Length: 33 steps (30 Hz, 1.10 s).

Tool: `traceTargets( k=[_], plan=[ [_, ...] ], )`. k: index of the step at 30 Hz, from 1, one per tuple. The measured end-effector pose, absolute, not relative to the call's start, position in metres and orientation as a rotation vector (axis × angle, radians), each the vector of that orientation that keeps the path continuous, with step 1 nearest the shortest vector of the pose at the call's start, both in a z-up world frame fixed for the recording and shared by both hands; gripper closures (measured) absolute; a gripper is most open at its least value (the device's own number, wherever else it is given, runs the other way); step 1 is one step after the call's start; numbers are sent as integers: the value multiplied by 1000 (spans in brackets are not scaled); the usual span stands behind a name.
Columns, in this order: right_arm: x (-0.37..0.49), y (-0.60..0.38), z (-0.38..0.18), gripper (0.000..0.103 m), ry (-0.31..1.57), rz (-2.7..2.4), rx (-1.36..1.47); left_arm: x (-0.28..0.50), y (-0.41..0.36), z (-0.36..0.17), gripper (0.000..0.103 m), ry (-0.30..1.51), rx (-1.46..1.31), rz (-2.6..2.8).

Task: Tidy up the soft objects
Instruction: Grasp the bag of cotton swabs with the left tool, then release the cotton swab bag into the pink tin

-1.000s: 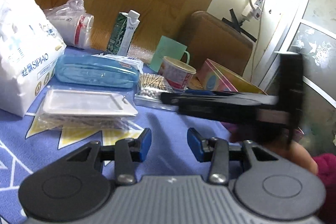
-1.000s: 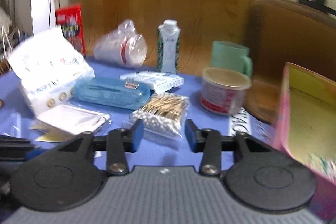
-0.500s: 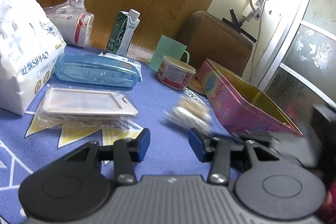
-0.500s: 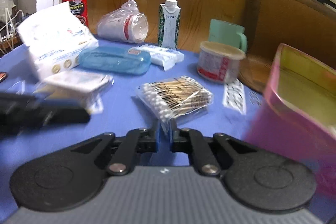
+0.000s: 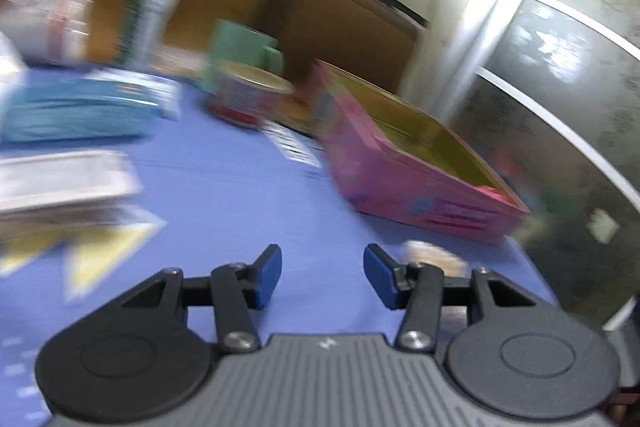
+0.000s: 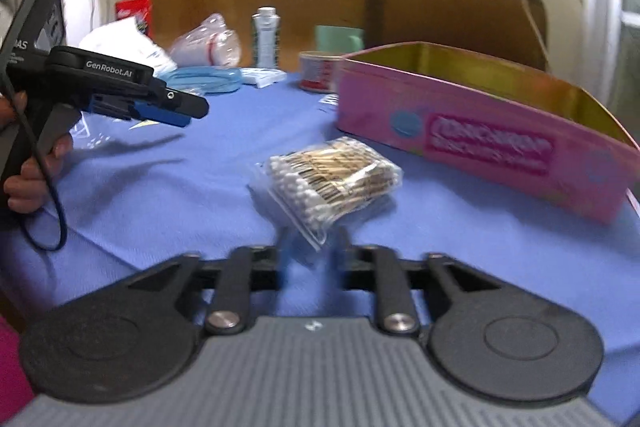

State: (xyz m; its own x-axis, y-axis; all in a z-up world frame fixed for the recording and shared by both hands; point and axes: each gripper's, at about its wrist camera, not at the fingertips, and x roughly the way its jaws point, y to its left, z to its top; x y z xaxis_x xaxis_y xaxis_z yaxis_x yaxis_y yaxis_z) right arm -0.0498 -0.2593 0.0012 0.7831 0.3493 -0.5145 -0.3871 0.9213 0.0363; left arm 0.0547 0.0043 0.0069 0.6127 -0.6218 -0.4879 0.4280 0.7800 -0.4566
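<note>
Right gripper [image 6: 310, 259] jaws just sprang apart, the cotton-swab bag [image 6: 330, 183] dropped free on the blue tablecloth [image 6: 180, 187] beside the pink box [image 6: 480, 131]; left gripper [image 5: 322, 275] spread wider, empty.

Crinkly clear plastic bag of cotton swabs [image 6: 334, 179] sits on a matte blue cloth [image 6: 192, 179], next to a shiny pink tin [image 6: 488, 135] with gold-looking metal inside.
</note>
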Motion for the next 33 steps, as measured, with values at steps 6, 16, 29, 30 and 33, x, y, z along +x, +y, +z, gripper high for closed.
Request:
traceTargets(
  k=[6,16,29,30,33],
  plan=[
    [-39,-254,2,46,528,416,-51,64,-62,4,60,795,-273,-807],
    [-40,-258,6,75,395,370,-53,61,-84,31,64,702,-247,-841],
    [59,-291,43,75,310,245,30,152,-139,62,62,585,-133,-662],
    [67,-289,41,75,323,238,27,159,-142,59,57,588,-125,-633],
    [89,-284,38,65,348,213,16,169,-150,52,54,591,-91,-574]
  ],
)
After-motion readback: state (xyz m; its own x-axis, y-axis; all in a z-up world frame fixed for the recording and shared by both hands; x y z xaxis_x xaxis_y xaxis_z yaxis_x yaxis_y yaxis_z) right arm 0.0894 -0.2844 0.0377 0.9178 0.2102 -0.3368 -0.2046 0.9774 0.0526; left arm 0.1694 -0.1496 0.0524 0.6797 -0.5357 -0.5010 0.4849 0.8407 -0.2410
